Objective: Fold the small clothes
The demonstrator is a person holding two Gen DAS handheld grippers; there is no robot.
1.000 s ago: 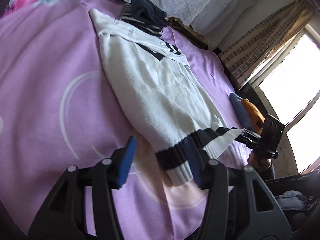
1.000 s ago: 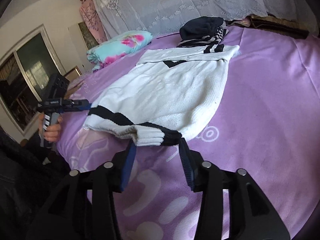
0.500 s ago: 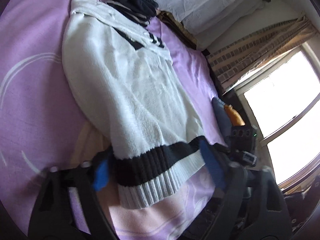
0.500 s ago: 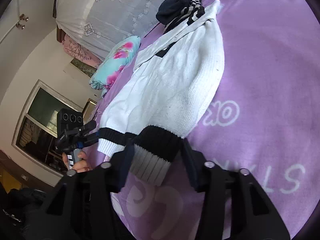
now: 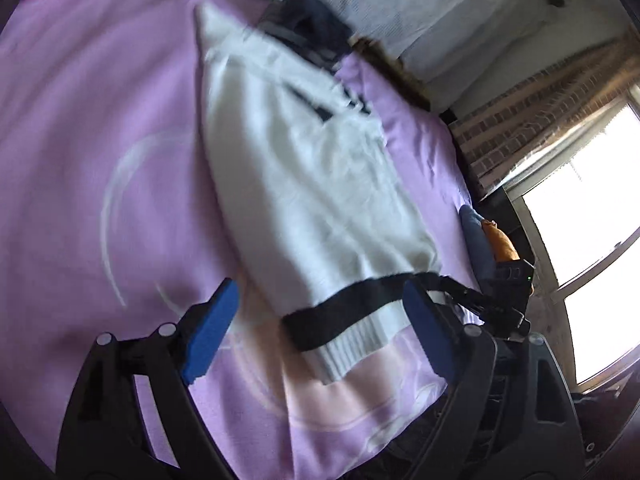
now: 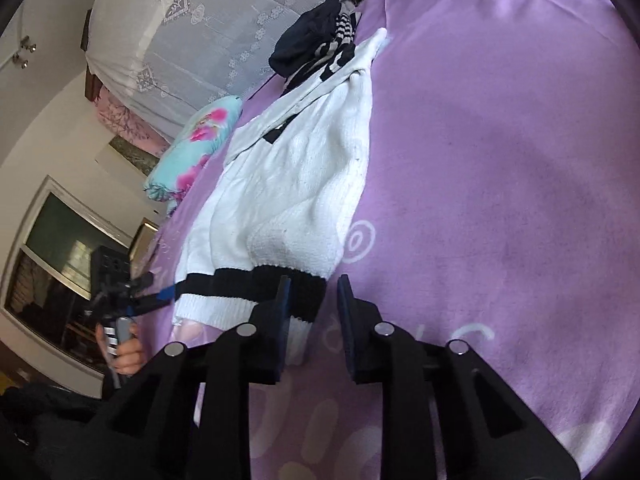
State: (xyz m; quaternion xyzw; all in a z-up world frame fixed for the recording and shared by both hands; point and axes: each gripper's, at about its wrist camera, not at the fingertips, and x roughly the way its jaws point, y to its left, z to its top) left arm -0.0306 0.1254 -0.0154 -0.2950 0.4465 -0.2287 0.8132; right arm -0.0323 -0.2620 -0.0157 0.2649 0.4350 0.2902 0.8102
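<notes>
Both grippers have shifted at the sweater's hem since the earlier frames: the left gripper (image 5: pixel 320 328) has just been opening, and its blue pads (image 5: pixel 210 334) now stand wide apart on either side of the striped hem, neither one pressing on it. The right gripper (image 6: pixel 314 322) has rolled and dropped toward the hem's other corner; its jaws have just been opening a little and stand at a moderate gap, with the black band and white ribbing lying between them (contact on the left pad cannot be told, and the right pad is clear of the cloth).

The white sweater (image 5: pixel 316 184) lies flat and lengthwise on the purple bedspread (image 5: pixel 88 128), its black-banded hem (image 6: pixel 240 280) nearest the cameras and its collar end toward the far side. A dark, striped pile of clothes (image 6: pixel 316 46) sits just beyond the collar, touching it. A floral pillow (image 6: pixel 196 148) lies at the bedspread's far left edge in the right wrist view. In that same view, a hand (image 6: pixel 126 350) holds the left gripper's handle beside the bed.
</notes>
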